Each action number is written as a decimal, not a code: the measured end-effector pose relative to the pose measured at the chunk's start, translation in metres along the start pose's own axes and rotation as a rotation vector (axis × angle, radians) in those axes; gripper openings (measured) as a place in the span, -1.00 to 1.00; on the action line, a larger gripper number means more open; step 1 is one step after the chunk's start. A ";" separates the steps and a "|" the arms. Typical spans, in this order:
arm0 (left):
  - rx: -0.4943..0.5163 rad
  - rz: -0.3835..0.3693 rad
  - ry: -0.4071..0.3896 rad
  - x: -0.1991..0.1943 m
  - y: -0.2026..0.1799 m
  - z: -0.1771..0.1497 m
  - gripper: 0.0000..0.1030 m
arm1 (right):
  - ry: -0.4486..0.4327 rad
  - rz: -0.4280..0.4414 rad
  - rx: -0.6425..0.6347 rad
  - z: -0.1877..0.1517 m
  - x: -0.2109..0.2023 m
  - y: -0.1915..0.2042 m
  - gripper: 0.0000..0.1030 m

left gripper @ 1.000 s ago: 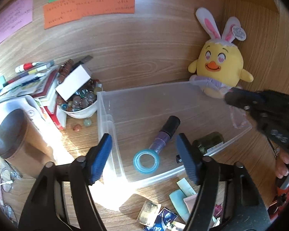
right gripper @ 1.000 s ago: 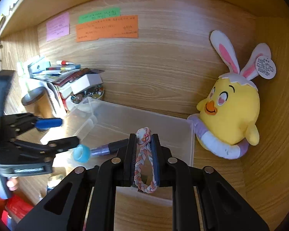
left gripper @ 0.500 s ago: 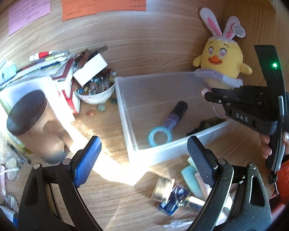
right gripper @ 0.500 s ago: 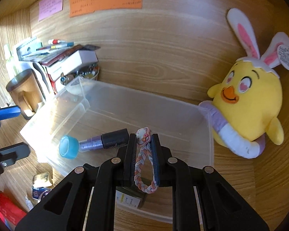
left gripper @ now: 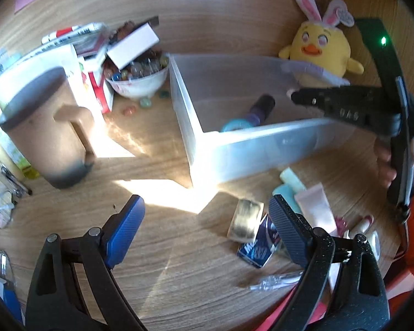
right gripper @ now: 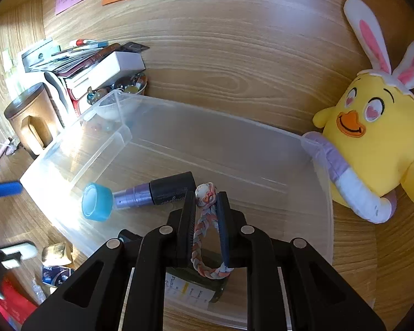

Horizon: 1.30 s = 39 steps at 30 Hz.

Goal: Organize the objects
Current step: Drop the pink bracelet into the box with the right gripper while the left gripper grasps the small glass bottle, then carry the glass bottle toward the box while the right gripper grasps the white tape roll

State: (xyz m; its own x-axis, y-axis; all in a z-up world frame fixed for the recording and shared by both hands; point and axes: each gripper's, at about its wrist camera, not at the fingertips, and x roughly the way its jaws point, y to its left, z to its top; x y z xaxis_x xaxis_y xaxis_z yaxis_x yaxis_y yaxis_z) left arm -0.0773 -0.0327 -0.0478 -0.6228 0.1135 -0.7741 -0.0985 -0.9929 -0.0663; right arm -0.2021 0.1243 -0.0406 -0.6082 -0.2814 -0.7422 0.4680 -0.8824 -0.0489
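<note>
The right gripper (right gripper: pixel 205 207) pinches the braided bracelet (right gripper: pixel 207 237) between its 2 fingers, directly above the clear bin (right gripper: pixel 317 220). Lower, then release clear of the bottle (right gripper: pixel 190 287) beneath. The left gripper (left gripper: pixel 207 229) is spread, empty.

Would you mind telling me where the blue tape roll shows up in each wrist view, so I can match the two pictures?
Left wrist: the tape roll sits right of centre in the upper half, inside the clear bin, half hidden by its near wall.
Right wrist: the roll is left of centre, inside the bin, against a purple tube.
Shared landmark: the yellow chick beside the bin.
</note>
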 end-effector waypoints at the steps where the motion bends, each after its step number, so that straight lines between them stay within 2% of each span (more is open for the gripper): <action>1: 0.001 -0.006 0.009 0.002 0.000 -0.002 0.78 | 0.005 0.005 0.003 0.000 0.000 -0.001 -0.70; 6: 0.006 -0.043 0.031 0.005 -0.002 -0.004 0.66 | -0.002 0.013 0.012 -0.001 -0.009 -0.003 -0.37; 13: 0.080 -0.079 0.085 0.010 -0.010 -0.005 0.43 | -0.048 0.031 0.020 -0.013 -0.040 -0.003 -0.20; 17: 0.094 -0.099 0.131 0.019 -0.011 -0.006 0.04 | -0.084 0.040 0.022 -0.027 -0.063 -0.001 -0.06; 19: 0.083 -0.129 0.132 0.020 -0.009 -0.005 -0.03 | -0.094 0.043 0.018 -0.039 -0.075 0.002 -0.01; 26: 0.036 -0.170 0.136 0.021 -0.003 0.000 -0.54 | -0.084 0.055 0.006 -0.074 -0.096 0.011 0.06; 34: -0.003 -0.124 0.118 0.015 0.002 -0.001 -0.54 | -0.053 0.087 0.029 -0.115 -0.111 0.019 0.07; 39: -0.024 -0.074 0.062 0.000 0.005 -0.005 -0.54 | -0.040 0.126 0.035 -0.132 -0.118 0.029 0.10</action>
State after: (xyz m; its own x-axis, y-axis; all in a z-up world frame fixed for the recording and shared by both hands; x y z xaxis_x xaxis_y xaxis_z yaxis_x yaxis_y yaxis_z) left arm -0.0741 -0.0377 -0.0511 -0.5656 0.1849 -0.8037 -0.1238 -0.9825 -0.1389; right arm -0.0315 0.1816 -0.0426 -0.5714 -0.4052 -0.7137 0.5200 -0.8515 0.0671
